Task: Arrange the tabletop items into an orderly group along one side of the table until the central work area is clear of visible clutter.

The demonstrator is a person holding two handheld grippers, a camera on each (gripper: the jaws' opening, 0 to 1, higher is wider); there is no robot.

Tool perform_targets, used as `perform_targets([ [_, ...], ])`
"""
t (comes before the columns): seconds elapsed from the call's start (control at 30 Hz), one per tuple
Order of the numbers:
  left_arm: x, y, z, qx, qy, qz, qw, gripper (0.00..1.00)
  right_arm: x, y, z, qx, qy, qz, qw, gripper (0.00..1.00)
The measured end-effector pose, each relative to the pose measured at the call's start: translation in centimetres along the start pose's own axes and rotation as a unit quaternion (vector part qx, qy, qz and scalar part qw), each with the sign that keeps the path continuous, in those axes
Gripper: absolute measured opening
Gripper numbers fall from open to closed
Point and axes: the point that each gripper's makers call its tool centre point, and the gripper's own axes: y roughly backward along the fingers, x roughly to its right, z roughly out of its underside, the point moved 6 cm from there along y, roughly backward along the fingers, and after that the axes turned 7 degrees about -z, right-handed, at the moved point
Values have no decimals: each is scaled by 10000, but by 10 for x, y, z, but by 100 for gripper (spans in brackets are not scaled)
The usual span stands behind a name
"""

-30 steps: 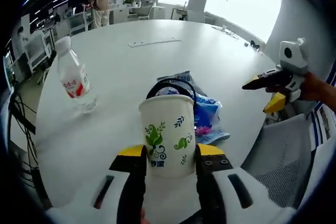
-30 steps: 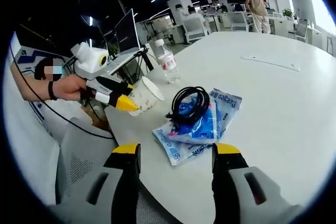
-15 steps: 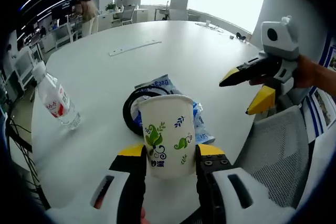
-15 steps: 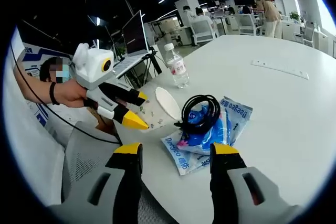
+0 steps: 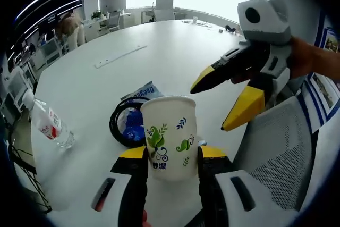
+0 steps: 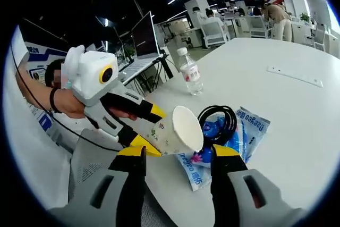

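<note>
You are holding the paper cup in your left gripper, lifted over the near edge of the surface, above the coiled black cable and blue packet. Squeezing harder is risking crushing its thin wall. Your right gripper is hovering close, jaws parted wide, angled toward the cup; the water bottle is standing well apart.

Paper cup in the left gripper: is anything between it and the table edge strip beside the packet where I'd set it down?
Partly. The paper cup is clamped in the left gripper, held off the table. Beyond it lie the blue packet and coiled black cable; the open right gripper hovers alongside. Bare table near the water bottle looks free.
</note>
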Motion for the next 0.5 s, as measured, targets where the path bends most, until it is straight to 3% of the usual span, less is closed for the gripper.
perform_targets([
  [0.3, 9, 0, -7, 66, -405, 104, 9991, 36, -5, -8, -8, -6, 74, -175, 9998, 42],
  [0.5, 16, 1, -12, 94, -916, 158, 9956, 36, -6, -9, -8, 22, 58, -250, 9997, 37],
])
